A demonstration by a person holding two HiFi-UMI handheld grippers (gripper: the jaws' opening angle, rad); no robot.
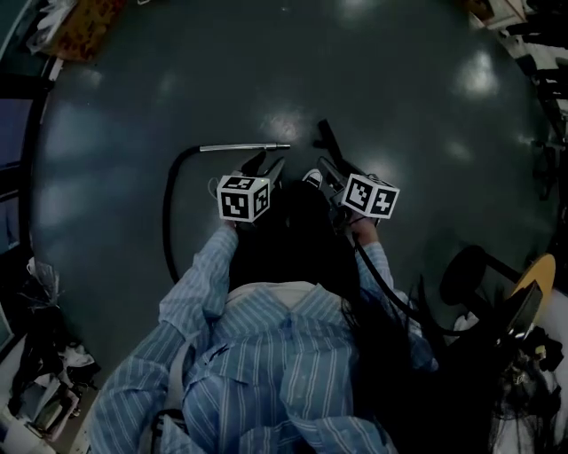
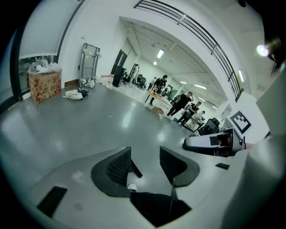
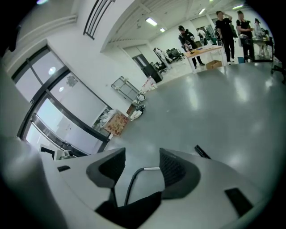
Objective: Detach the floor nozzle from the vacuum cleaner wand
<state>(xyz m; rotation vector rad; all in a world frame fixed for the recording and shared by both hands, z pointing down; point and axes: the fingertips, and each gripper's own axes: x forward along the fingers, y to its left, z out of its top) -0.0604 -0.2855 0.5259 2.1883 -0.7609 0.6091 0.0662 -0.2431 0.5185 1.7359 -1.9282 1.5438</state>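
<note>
A silver vacuum wand (image 1: 244,147) lies on the dark floor, joined at its left end to a curved black hose (image 1: 168,213). A black floor nozzle (image 1: 327,138) lies just right of the wand's tip, with a small gap between them. My left gripper (image 1: 264,166) hovers open above the floor just below the wand. My right gripper (image 1: 327,174) is open too, close below the nozzle. In the right gripper view the wand (image 3: 151,169) and hose (image 3: 130,190) show between the open fingers, beyond the gripper (image 3: 142,166). The left gripper (image 2: 145,163) frames only floor.
A printed cardboard box (image 1: 84,27) sits at the far left wall. A black stool (image 1: 466,275) and a yellow-edged object stand at my right. Bags and clutter (image 1: 44,390) lie at my lower left. People stand round a table (image 2: 178,105) far off.
</note>
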